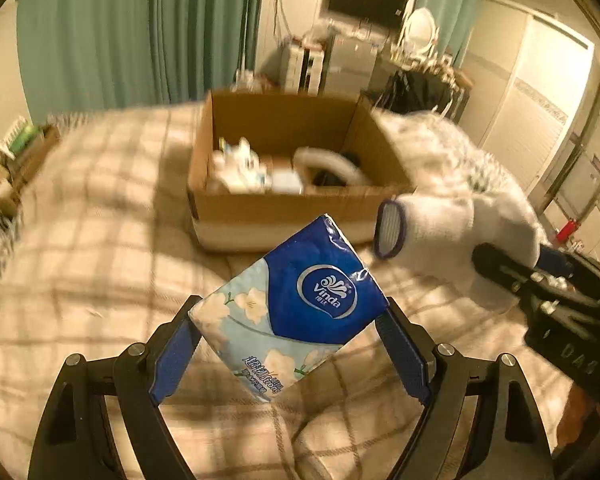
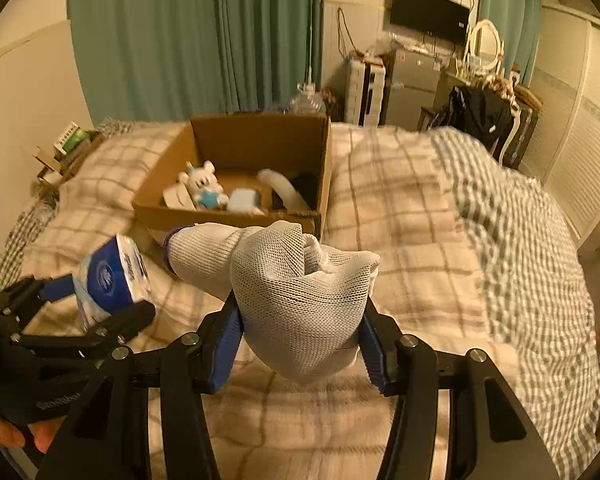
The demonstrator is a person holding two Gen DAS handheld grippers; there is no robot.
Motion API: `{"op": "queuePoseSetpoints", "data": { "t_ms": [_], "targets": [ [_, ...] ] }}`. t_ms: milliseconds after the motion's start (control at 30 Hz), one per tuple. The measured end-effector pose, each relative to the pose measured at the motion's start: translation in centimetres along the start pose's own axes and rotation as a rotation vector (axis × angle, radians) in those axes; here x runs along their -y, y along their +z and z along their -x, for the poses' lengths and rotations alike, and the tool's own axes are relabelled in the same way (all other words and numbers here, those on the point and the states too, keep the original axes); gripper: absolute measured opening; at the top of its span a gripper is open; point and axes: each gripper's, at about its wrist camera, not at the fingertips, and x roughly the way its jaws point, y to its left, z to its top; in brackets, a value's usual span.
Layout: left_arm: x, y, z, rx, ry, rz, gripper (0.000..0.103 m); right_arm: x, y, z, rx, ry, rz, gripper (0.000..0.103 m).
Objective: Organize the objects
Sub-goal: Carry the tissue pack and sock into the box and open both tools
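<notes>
My left gripper [image 1: 290,334] is shut on a blue Vinda tissue pack [image 1: 296,308] and holds it above the bed, short of the cardboard box [image 1: 284,208]. The pack also shows in the right wrist view [image 2: 108,284]. My right gripper [image 2: 300,328] is shut on a bundle of white knitted gloves [image 2: 296,300], also seen in the left wrist view [image 1: 452,236], held above the bed near the box's front edge [image 2: 228,216]. The open box holds a white plush toy [image 2: 204,186], a light blue item [image 2: 242,200] and a white curved object [image 2: 280,188].
The box stands on a bed with a plaid blanket [image 2: 400,208] and a checked quilt [image 2: 520,232] on the right. Green curtains [image 2: 196,36], a fridge [image 2: 412,84], a wall TV [image 2: 428,12] and a dresser with mirror [image 2: 484,48] stand behind.
</notes>
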Motion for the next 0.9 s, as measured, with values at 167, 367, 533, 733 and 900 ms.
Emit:
{"op": "queuePoseSetpoints", "data": {
  "t_ms": [167,367,533,733,900],
  "targets": [
    [0.1,2.8,3.5,0.087,-0.011,-0.037,0.087,-0.6,1.9,3.1,0.068,0.006,0.022,0.052],
    [-0.2,7.4,4.9,0.156,0.002,-0.061,0.087,-0.9,5.8,4.5,0.137,0.044,0.043,0.051],
    [-0.3,11.3,3.7,0.195,0.041,-0.087,0.087,-0.8,9.5,3.5,0.172,0.062,0.055,0.051],
    [-0.8,15.0,-0.3,0.192,0.08,-0.111,0.087,-0.5,14.3,-0.7,0.169,0.068,0.056,0.05],
    [-2.0,16.6,-5.1,0.15,0.102,-0.1,0.087,-0.6,16.6,-6.0,0.122,0.066,0.055,0.049]
  ]
}}
